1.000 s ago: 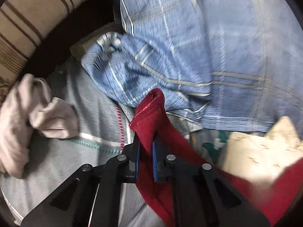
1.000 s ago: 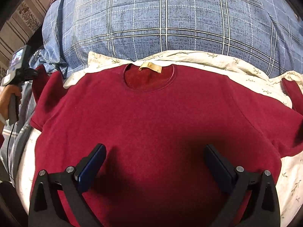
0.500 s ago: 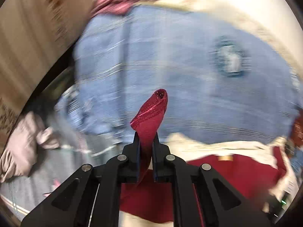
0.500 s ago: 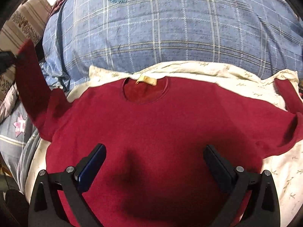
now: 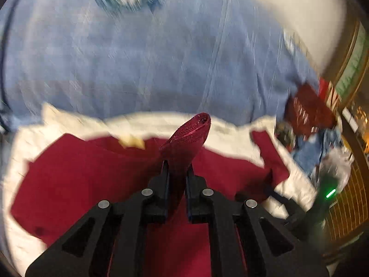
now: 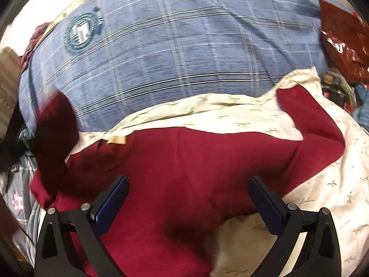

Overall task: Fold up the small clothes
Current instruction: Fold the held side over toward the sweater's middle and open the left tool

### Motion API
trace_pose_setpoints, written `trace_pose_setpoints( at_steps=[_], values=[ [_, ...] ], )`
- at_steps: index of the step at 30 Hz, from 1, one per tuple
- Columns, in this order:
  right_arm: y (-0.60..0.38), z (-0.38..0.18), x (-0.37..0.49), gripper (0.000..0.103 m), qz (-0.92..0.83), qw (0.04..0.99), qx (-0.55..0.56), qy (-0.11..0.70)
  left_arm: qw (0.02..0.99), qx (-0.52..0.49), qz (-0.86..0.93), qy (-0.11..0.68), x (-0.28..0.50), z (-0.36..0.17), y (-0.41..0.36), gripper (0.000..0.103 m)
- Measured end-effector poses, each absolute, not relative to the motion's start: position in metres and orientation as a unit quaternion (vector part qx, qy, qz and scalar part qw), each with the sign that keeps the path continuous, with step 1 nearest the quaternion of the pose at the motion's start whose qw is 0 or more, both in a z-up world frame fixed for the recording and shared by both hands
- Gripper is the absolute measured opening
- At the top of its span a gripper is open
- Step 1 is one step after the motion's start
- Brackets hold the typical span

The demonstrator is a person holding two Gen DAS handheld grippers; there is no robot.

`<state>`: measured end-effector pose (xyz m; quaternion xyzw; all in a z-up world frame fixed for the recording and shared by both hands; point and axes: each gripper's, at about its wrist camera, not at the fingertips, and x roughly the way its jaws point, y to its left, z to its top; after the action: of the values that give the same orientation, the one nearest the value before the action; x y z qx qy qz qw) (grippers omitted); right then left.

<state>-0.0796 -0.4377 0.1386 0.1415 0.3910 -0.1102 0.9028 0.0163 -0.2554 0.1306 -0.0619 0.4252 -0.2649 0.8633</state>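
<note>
The left claw (image 5: 177, 170) is closed on the sleeve cuff (image 5: 192, 130) of the dark red sweater (image 6: 184, 173), which lies flat on the floral sheet (image 6: 334, 184). The right claw (image 6: 188, 196) hovers wide open and empty over the body. I think the sleeve should be laid straight across the chest, without wrinkles.

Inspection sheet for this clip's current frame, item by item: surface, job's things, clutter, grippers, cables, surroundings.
Surface: cream floral sheet spread over bedding.
Job's things: red sweater lying front-up on the sheet, right sleeve stretched out; left sleeve cuff lifted off it.
Clutter: blue plaid duvet behind; red foil bag and mixed items at right, blurred.
Grippers: left gripper shut on the cuff; right gripper open above the sweater body.
Cables: nothing seen.
Surroundings: gold railing, blurred.
</note>
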Motion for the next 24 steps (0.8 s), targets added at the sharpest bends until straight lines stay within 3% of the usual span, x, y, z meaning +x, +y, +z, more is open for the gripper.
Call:
trace_pose_setpoints(
  at_steps=[3, 6, 8, 12, 17, 19, 20, 21, 22, 24],
  values=[
    [-0.455, 0.136, -0.082, 0.103, -0.133, 0.896, 0.157, 0.394, 0.840, -0.051, -0.273, 0.466, 0.012, 0.105, -0.272, 0.031],
    [-0.466, 0.135, -0.087, 0.103, -0.137, 0.892, 0.181, 0.391, 0.849, -0.051, -0.274, 0.449, -0.005, 0.122, -0.252, 0.050],
    [-0.464, 0.134, -0.088, 0.103, -0.128, 0.892, 0.185, 0.392, 0.870, -0.049, -0.254, 0.419, -0.018, 0.140, -0.224, 0.080],
    [-0.446, 0.126, -0.079, 0.103, -0.097, 0.893, 0.170, 0.405, 0.903, -0.057, -0.174, 0.388, -0.028, 0.145, -0.155, 0.083],
    [-0.422, 0.110, -0.061, 0.101, -0.078, 0.896, 0.124, 0.420, 0.903, -0.054, -0.065, 0.422, -0.019, 0.096, -0.095, 0.083],
    [-0.416, 0.098, -0.050, 0.088, -0.084, 0.892, 0.097, 0.434, 0.889, -0.073, -0.059, 0.447, -0.015, 0.070, -0.083, 0.083],
    [-0.412, 0.091, -0.045, 0.063, -0.083, 0.887, 0.080, 0.448, 0.885, -0.076, -0.055, 0.457, -0.013, 0.061, -0.082, 0.083],
    [-0.407, 0.085, -0.041, 0.047, -0.082, 0.883, 0.058, 0.459, 0.882, -0.077, -0.053, 0.462, -0.013, 0.055, -0.082, 0.083],
    [-0.401, 0.086, -0.041, 0.044, -0.084, 0.886, 0.033, 0.455, 0.880, -0.075, -0.053, 0.467, -0.014, 0.050, -0.084, 0.083],
    [-0.394, 0.092, -0.043, 0.006, -0.076, 0.890, 0.012, 0.449, 0.877, -0.061, -0.055, 0.473, -0.013, 0.043, -0.090, 0.083]
  ],
)
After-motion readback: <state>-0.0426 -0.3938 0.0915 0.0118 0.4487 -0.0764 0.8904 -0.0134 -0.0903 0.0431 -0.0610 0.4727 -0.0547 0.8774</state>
